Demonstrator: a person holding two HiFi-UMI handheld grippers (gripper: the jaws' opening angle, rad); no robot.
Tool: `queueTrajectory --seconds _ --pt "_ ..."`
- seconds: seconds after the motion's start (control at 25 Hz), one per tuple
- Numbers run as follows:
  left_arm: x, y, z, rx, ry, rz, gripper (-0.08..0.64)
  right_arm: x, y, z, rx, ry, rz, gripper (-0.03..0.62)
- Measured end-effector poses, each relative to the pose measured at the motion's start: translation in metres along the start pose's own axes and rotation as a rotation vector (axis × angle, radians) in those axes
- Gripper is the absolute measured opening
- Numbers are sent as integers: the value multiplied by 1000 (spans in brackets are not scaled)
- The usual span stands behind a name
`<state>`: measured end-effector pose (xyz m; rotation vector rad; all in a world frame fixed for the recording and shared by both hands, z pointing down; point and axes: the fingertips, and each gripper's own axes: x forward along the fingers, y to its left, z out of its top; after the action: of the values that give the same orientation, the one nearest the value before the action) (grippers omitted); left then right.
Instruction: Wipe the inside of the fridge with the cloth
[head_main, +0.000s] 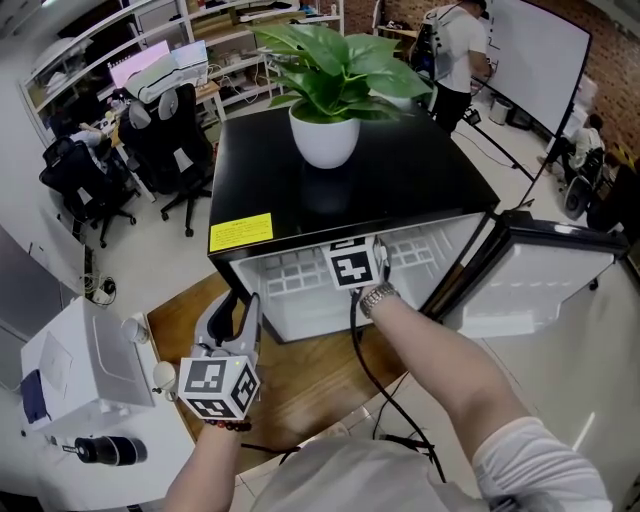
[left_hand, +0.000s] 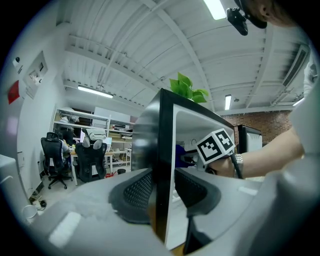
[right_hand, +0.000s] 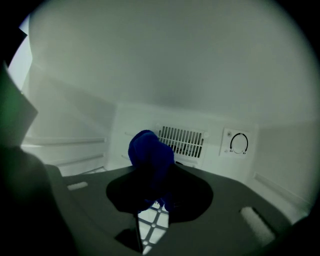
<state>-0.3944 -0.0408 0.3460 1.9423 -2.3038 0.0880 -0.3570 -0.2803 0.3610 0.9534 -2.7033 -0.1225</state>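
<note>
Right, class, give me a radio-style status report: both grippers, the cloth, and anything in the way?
Left gripper clamped on fridge side wall. Right gripper inside, jaws shut on blue cloth. Door open; nothing seen blocking.

Head view: cloth (right_hand: 150, 157), right claw (right_hand: 152, 192) tips hidden under fridge top (head_main: 420, 170); yellow label (head_main: 240, 232) print unreadable.

Left gripper (left_hand: 162, 192), right gripper (right_hand: 152, 192): seemingly clamped
</note>
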Motion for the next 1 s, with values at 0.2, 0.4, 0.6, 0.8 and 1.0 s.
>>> queueTrajectory --seconds 0.2,0.4,0.6,0.8,1.0 --pt "0 0 0 -4 0 15 133 -4 -17 -3 -2 6 -22 106" --pt "1 1 0 -9 1 36 135 -7 -35 -8 -1 17 -44 106" --pt "1 0 1 -13 5 56 135 -10 -52 -13 10 25 -63 106" --pt "2 0 0 -17 11 74 137 -14 -70 -18 17 36 -92 106" --pt "1 1 0 -21 15 89 141 -18 -85 -23 27 49 -118 106"
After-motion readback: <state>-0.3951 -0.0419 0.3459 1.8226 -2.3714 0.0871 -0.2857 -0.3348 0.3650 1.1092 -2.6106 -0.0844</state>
